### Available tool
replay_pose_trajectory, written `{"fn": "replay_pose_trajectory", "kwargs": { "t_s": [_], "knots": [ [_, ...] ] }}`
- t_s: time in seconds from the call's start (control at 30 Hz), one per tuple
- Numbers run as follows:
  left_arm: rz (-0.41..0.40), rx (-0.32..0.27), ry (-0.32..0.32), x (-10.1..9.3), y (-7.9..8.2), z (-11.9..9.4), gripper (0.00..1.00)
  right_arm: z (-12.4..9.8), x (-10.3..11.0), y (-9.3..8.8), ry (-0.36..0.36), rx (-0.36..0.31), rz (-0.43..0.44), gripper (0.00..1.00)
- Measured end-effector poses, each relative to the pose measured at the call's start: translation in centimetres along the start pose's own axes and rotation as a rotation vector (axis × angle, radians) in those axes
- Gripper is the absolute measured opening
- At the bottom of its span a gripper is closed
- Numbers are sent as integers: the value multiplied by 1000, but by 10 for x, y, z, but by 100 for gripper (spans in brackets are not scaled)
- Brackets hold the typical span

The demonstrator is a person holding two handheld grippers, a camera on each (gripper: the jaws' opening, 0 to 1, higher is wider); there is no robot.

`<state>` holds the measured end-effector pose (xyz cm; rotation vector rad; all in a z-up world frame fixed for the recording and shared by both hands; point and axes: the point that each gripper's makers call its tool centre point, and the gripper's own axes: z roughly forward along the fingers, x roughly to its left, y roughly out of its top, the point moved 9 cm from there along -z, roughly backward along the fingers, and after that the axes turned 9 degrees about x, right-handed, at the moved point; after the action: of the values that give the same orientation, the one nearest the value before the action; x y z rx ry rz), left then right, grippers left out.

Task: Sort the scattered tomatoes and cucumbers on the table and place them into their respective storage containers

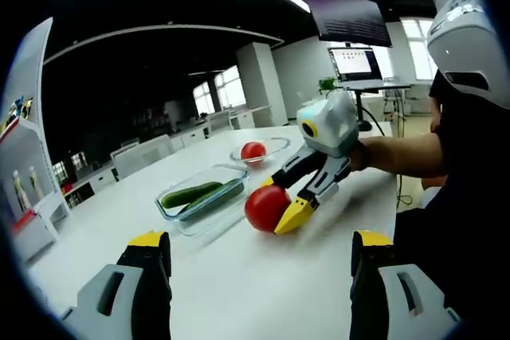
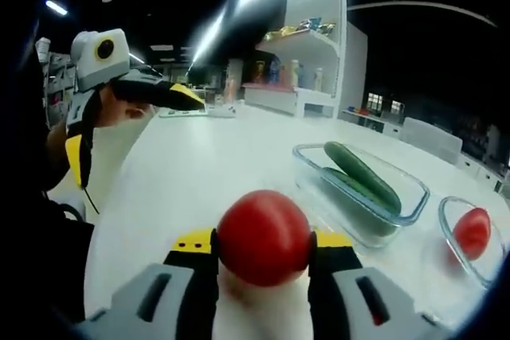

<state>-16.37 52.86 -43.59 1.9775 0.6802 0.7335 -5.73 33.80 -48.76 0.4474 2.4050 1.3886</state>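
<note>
Gripping a tomato (image 2: 264, 236) between its jaws, the right tool (image 2: 264, 254) hovered over the white table (image 2: 199, 173), shut on the fruit. Farther across the table sat a rectangular glass container (image 2: 414, 193) holding cucumbers (image 2: 362, 173), their long axis running away from the tool, and beyond it a round glass bowl (image 2: 446, 236) with another tomato (image 2: 472, 232), the likely target. The left tool (image 1: 259, 264) hung wide open, empty, near the table's edge, with bare tabletop ahead.
</note>
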Motion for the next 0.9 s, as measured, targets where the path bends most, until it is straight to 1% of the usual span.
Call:
{"fn": "replay_pose_trajectory", "kwargs": {
  "t_s": [0.2, 0.3, 0.4, 0.53, 0.9],
  "knots": [
    [5, 0, 1, -1, 2, -1, 93, -20, -3, 9, -23, -32, -1, 40],
    [6, -3, 2, -2, 3, -1, 93, -34, -6, 13, -39, -57, 12, 40],
    [10, -4, 0, -3, 4, -1, 93, -44, -8, 16, -38, -73, 22, 40],
    [13, -7, -5, -4, 6, 1, 93, -60, -8, 22, -40, -112, 41, 40],
    [20, -8, -4, -3, 7, -1, 93, -92, -3, 32, -65, -168, 40, 40]
  ]
}}
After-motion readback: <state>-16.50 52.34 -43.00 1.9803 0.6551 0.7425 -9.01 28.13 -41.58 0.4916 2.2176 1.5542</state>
